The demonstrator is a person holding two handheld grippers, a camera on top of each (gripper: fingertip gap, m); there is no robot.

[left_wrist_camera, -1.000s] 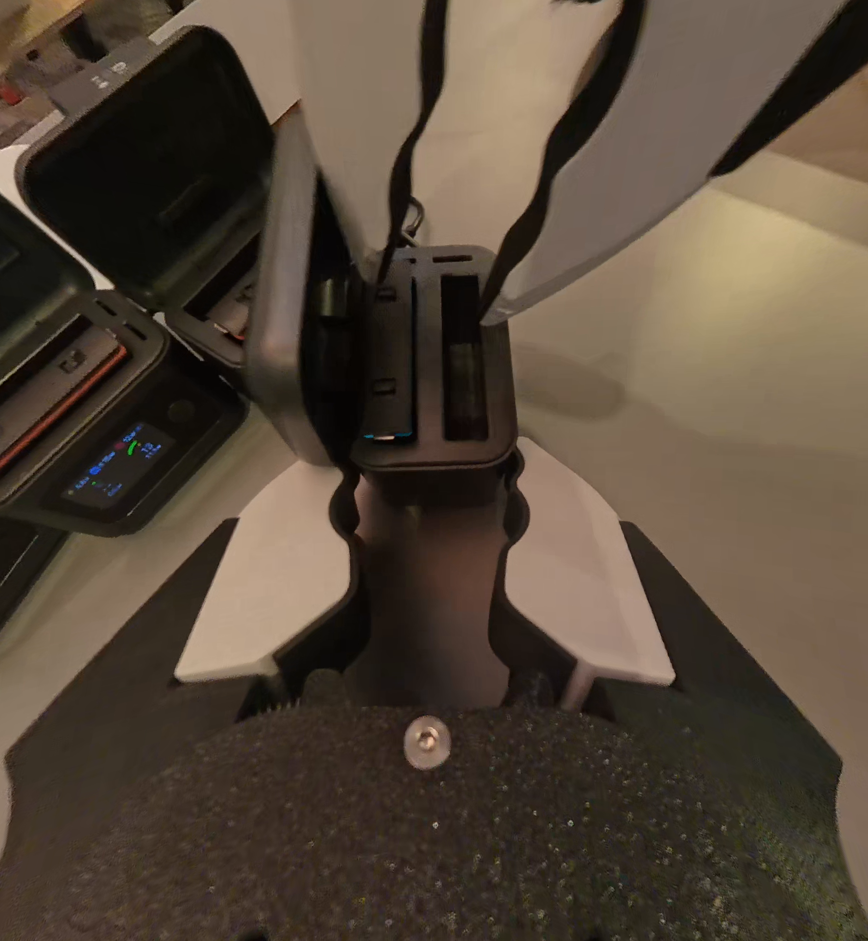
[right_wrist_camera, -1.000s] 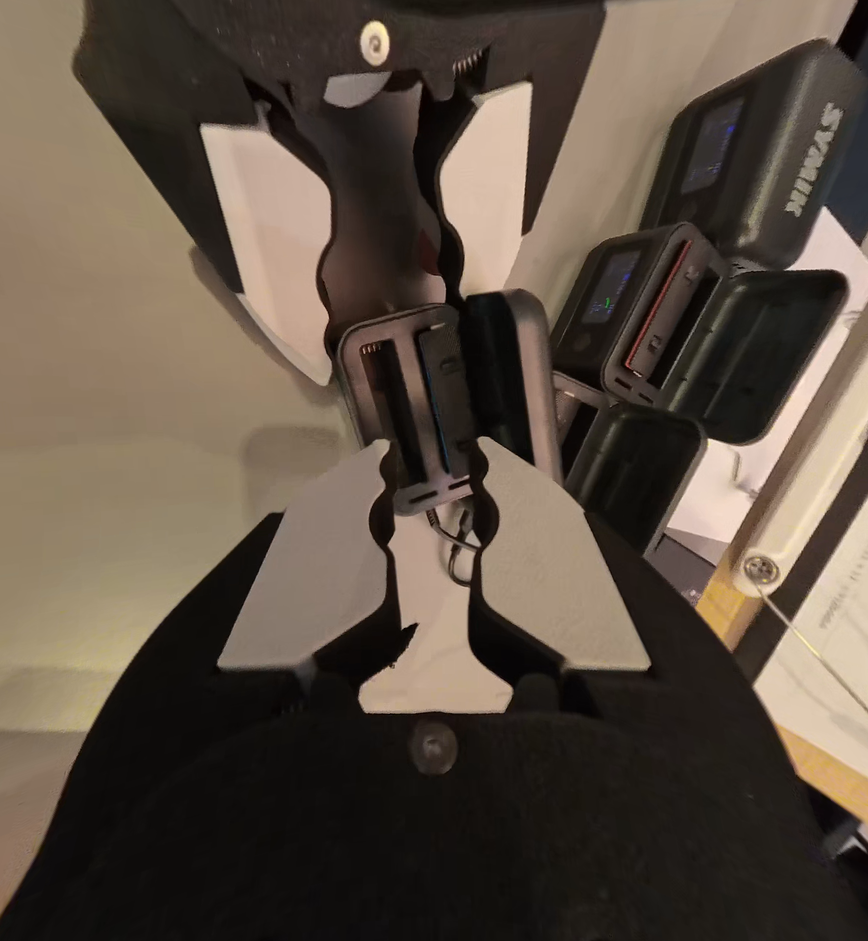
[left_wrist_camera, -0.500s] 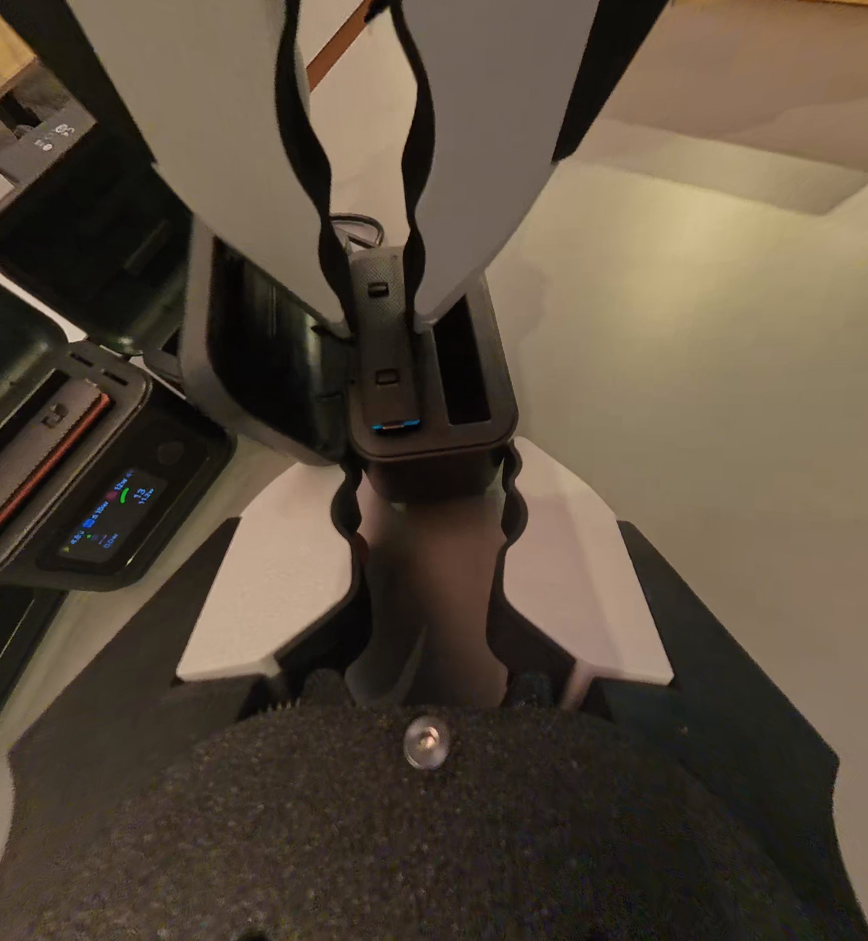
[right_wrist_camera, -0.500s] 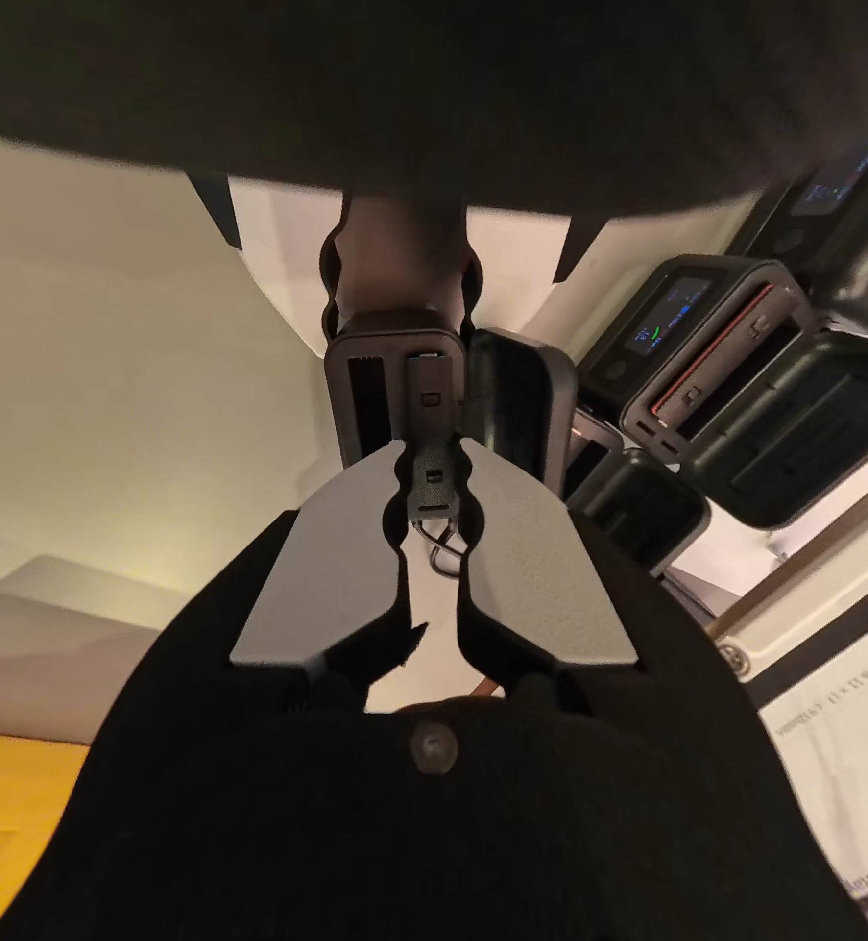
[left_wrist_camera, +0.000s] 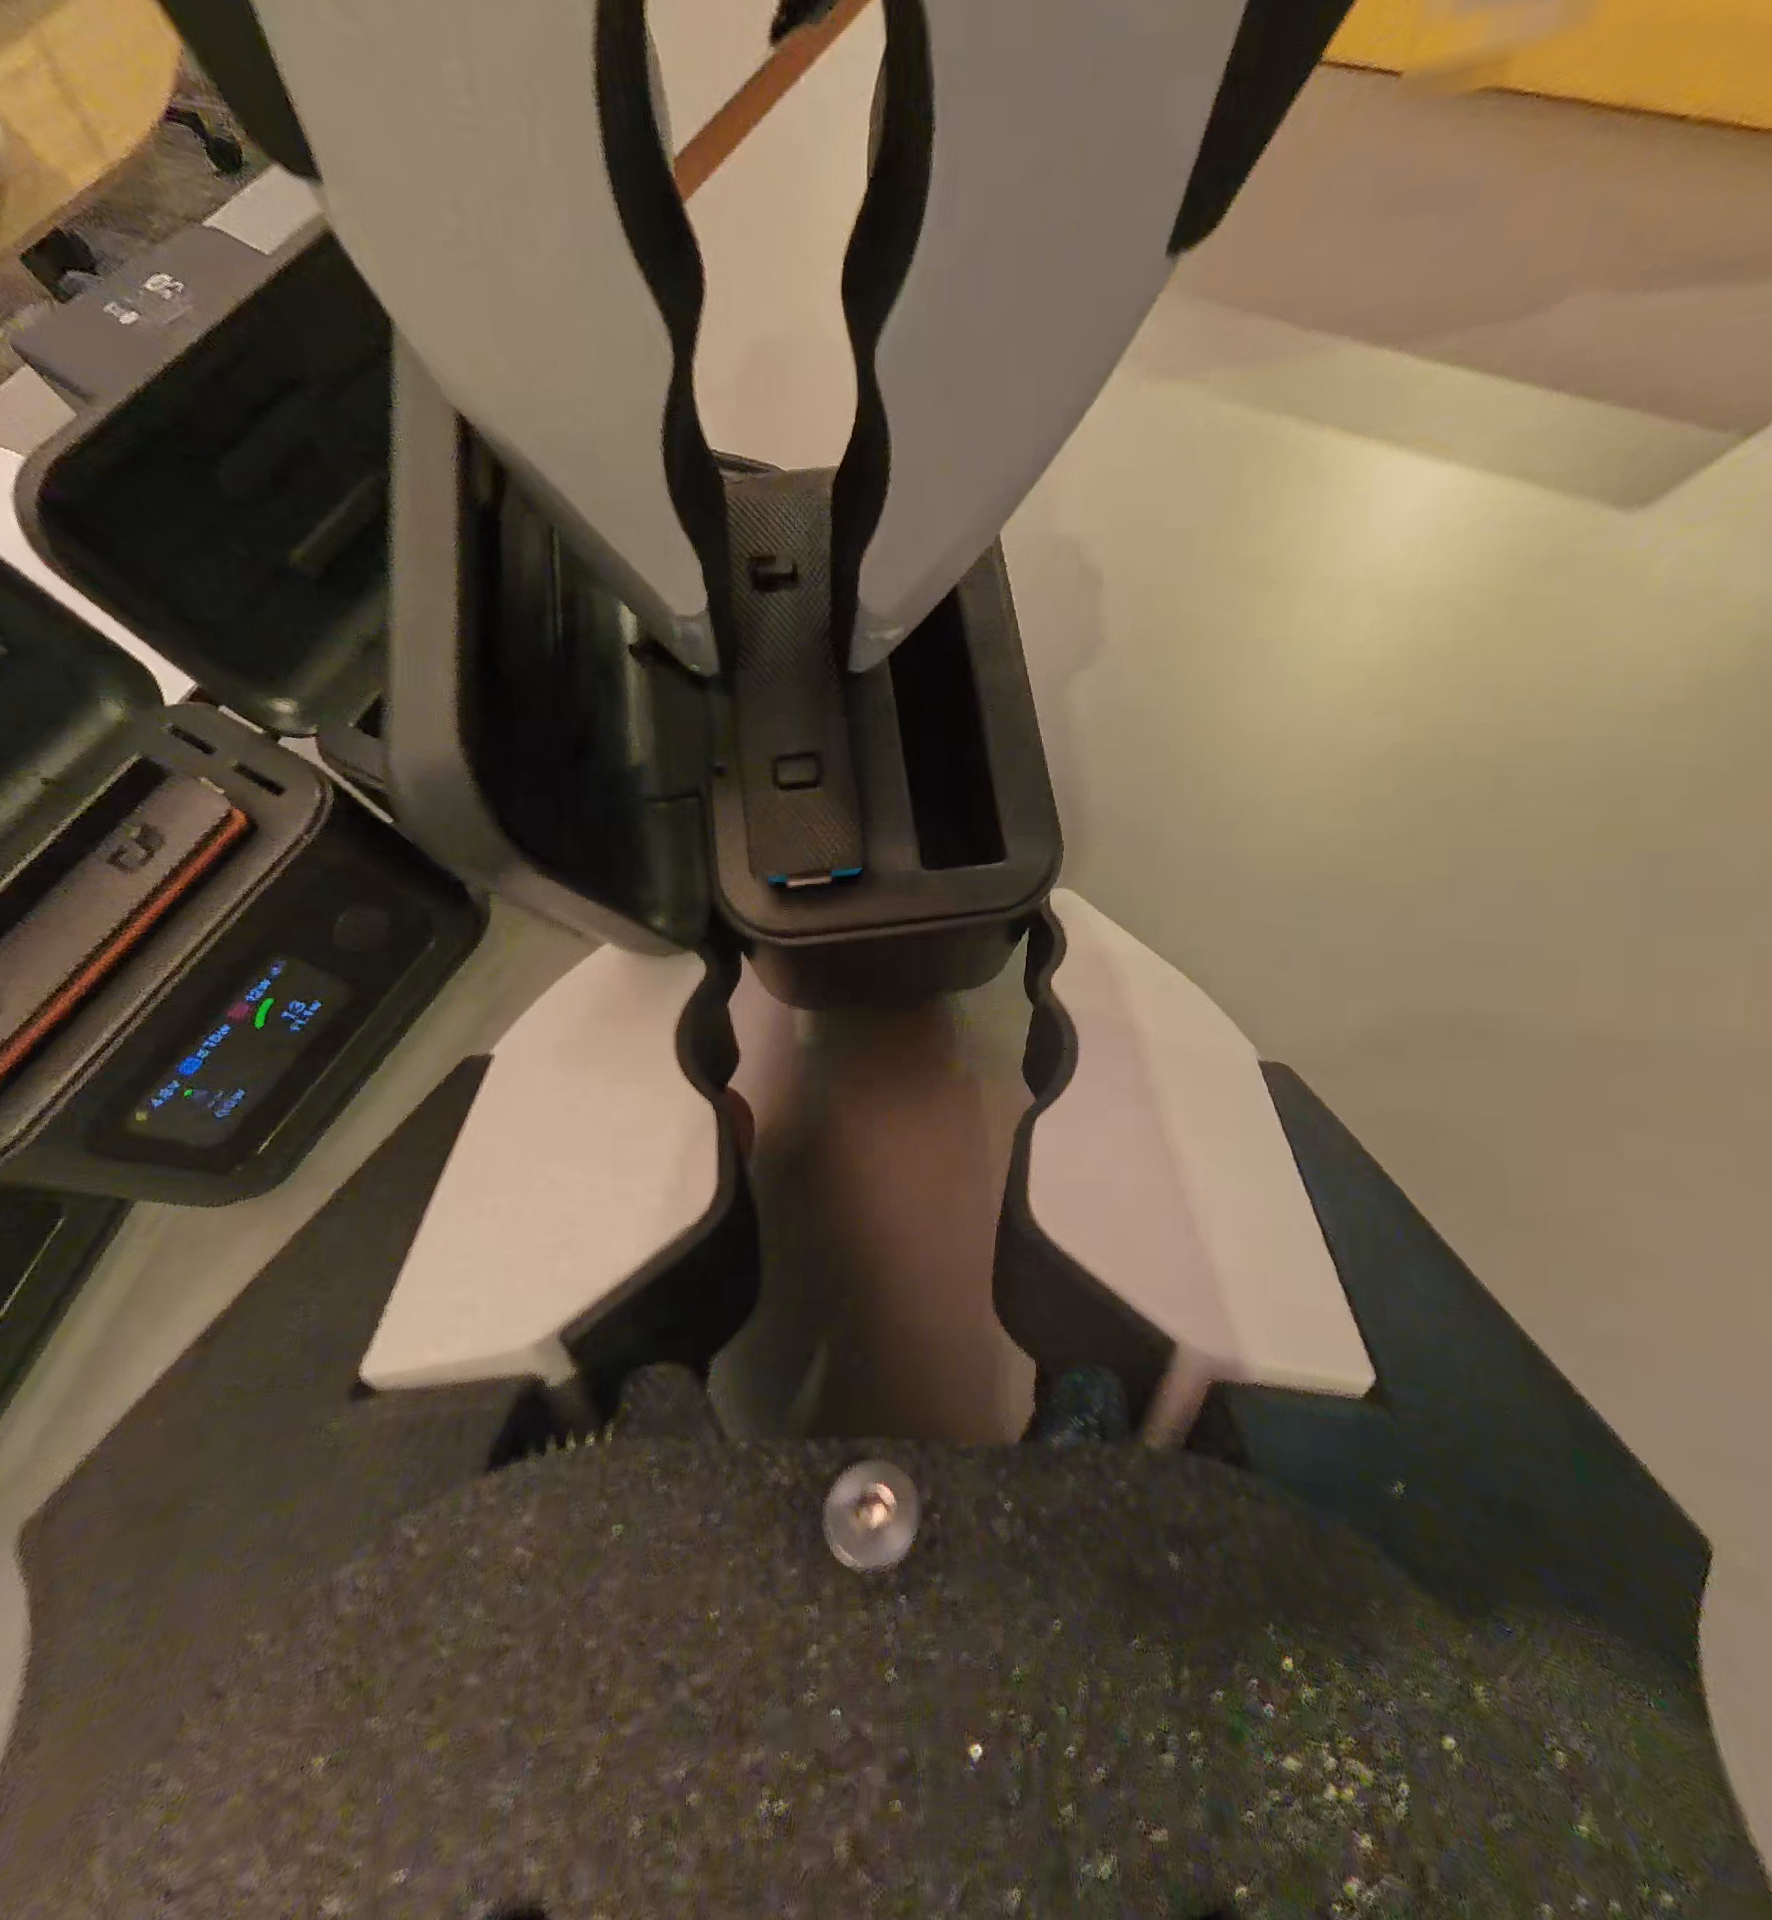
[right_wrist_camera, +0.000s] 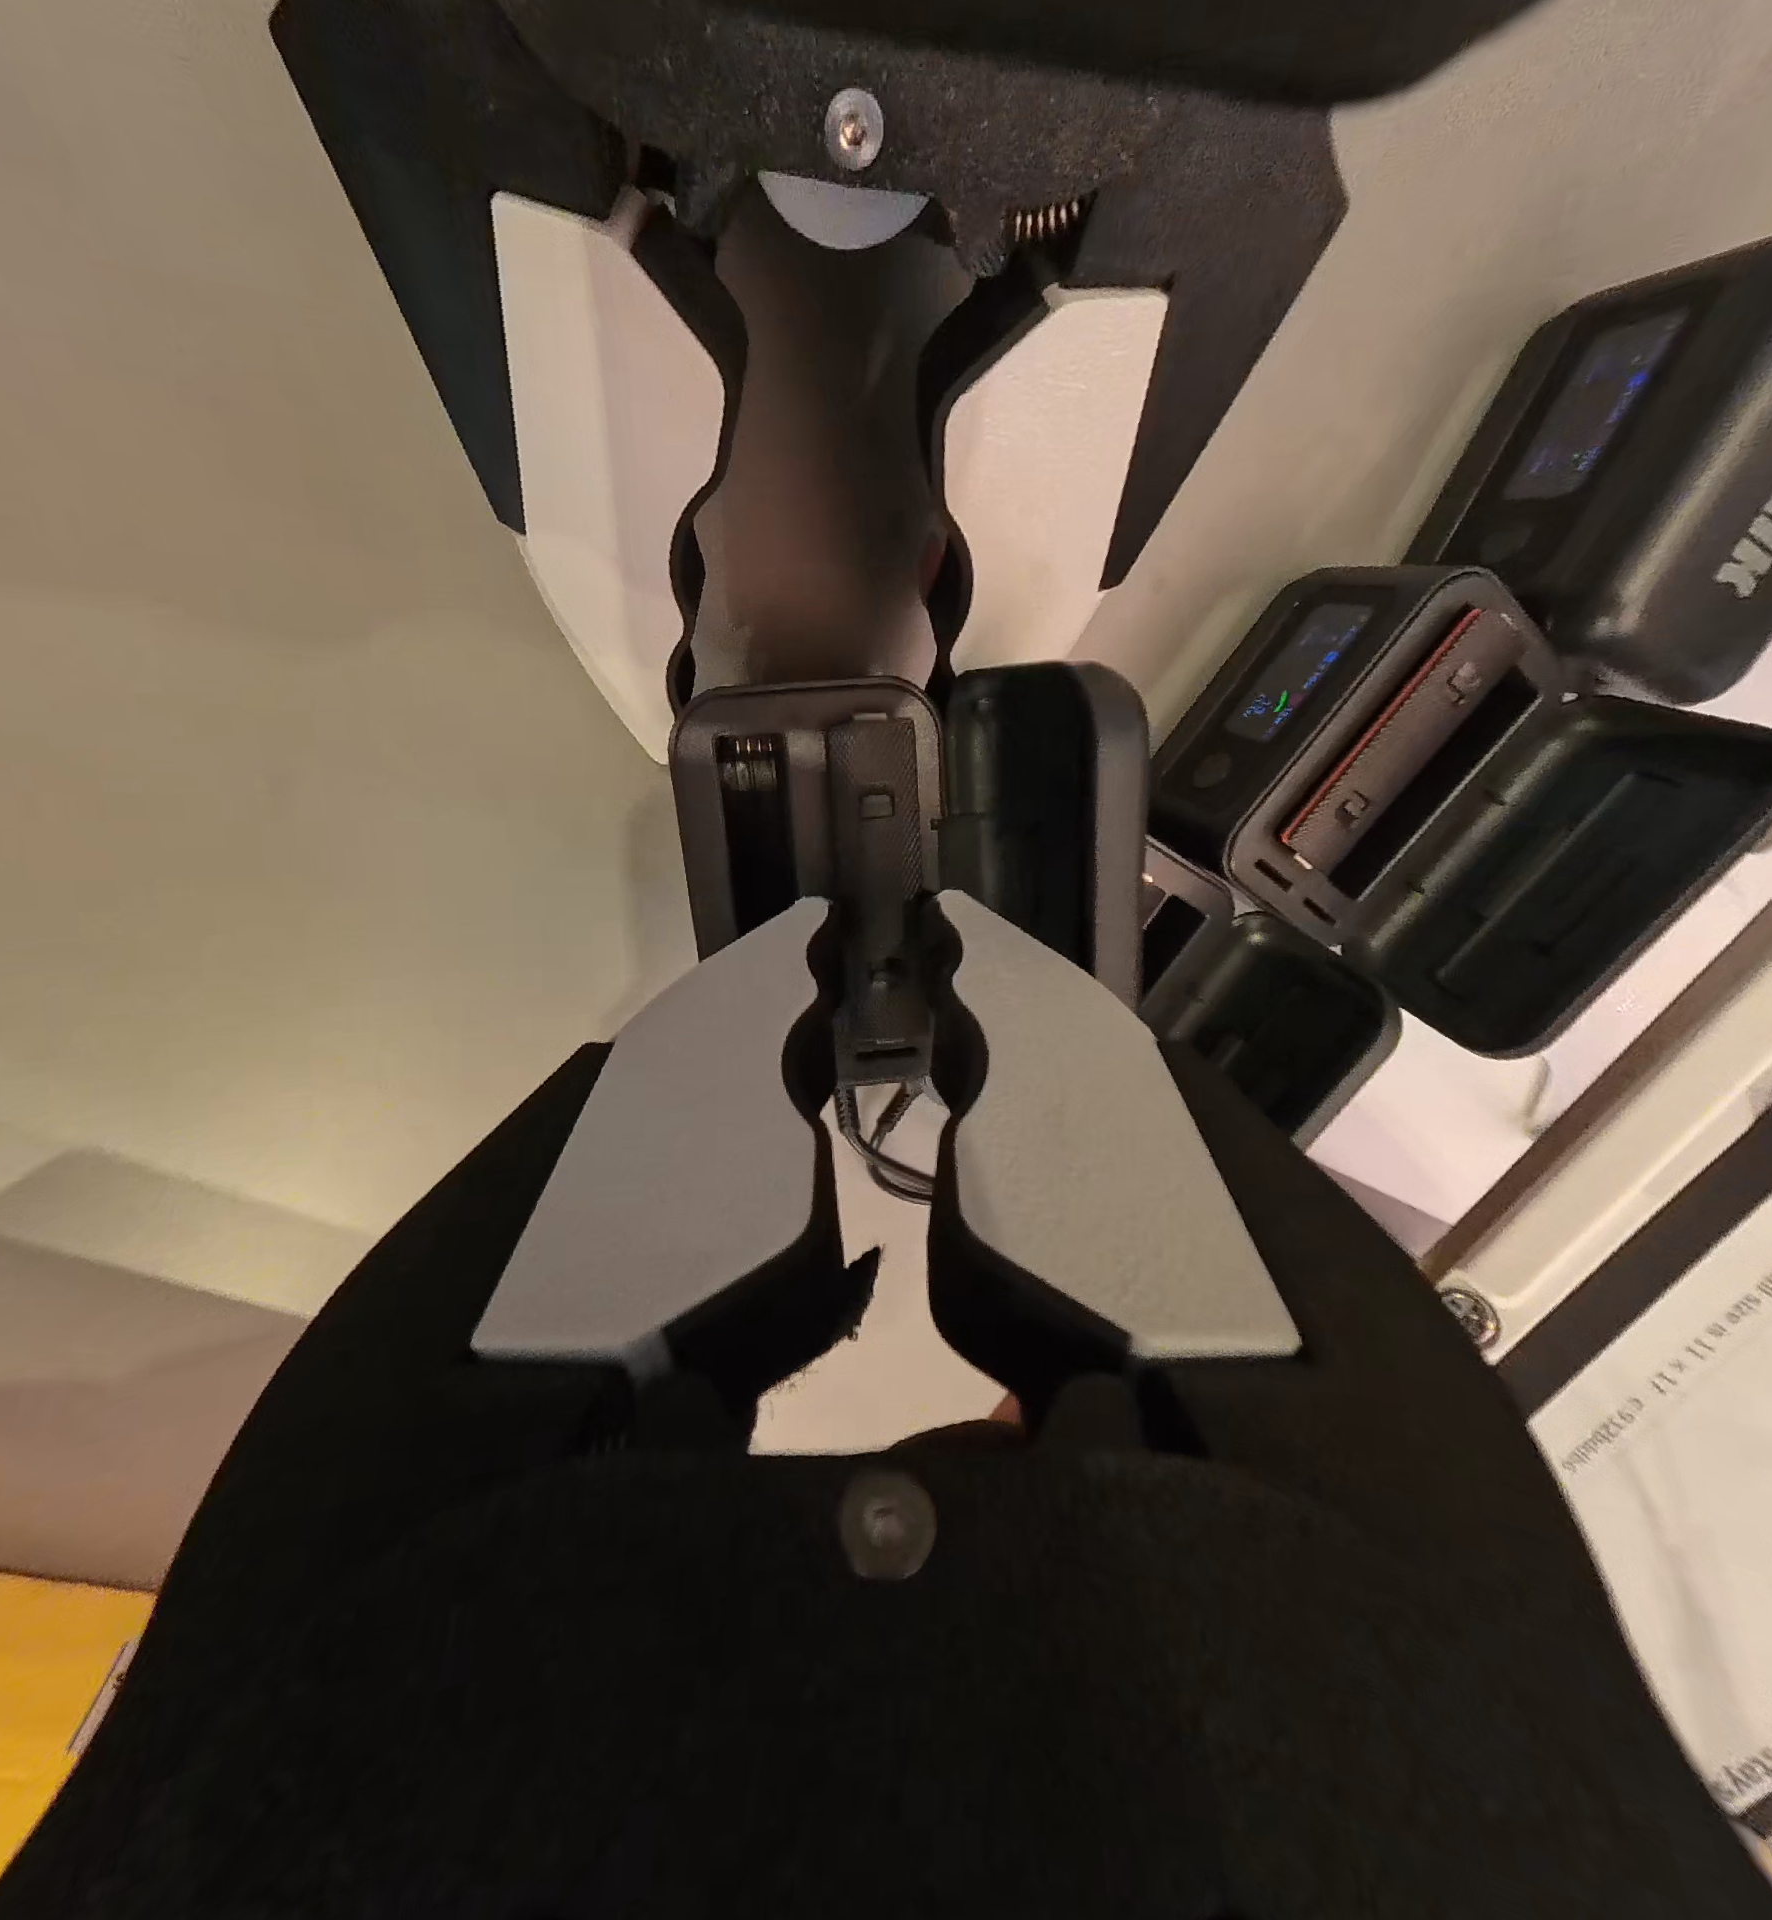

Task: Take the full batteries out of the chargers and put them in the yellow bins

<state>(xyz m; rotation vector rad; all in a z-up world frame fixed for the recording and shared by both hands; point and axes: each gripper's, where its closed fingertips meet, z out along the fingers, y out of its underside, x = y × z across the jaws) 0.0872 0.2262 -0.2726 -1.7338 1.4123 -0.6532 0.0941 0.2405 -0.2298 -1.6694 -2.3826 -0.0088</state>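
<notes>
Extraction underway: right gripper pinches battery; left gripper clamps charger; next, straight pull.

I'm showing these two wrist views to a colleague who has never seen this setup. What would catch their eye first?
Dead centre, the two white-fingered grippers meet nose to nose over a small dark open-lidded charger: the left gripper braces its base while the right gripper pinches the slim black textured battery in one slot. Off to the side, another open charger's glowing blue-green screen stands out.
</notes>
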